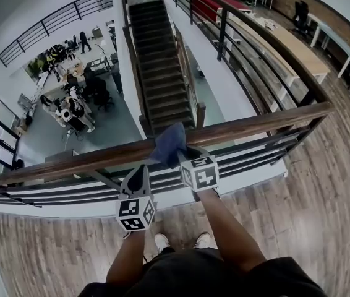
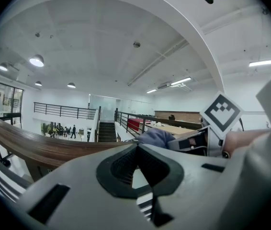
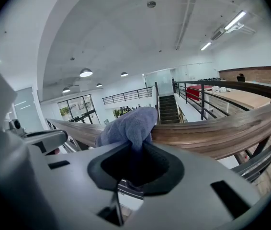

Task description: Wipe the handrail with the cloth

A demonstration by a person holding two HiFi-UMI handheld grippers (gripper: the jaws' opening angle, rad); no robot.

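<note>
A wooden handrail [image 1: 255, 124] runs across the head view on a black metal balustrade. A blue-grey cloth [image 1: 169, 142] lies draped over the rail's top, held by my right gripper [image 1: 182, 156], which is shut on it. In the right gripper view the cloth [image 3: 128, 124] bunches out of the jaws and rests against the handrail [image 3: 221, 128]. My left gripper [image 1: 139, 175] hangs just below the rail, left of the cloth, shut with nothing in it. The left gripper view shows the handrail [image 2: 35, 145] and the cloth [image 2: 157, 137] beyond its closed jaws.
Beyond the rail is an open drop to a lower floor with people at desks [image 1: 70, 101] and a dark staircase [image 1: 159, 67]. Wood flooring [image 1: 323, 197] lies under my feet. Black horizontal bars [image 1: 249, 150] run under the handrail.
</note>
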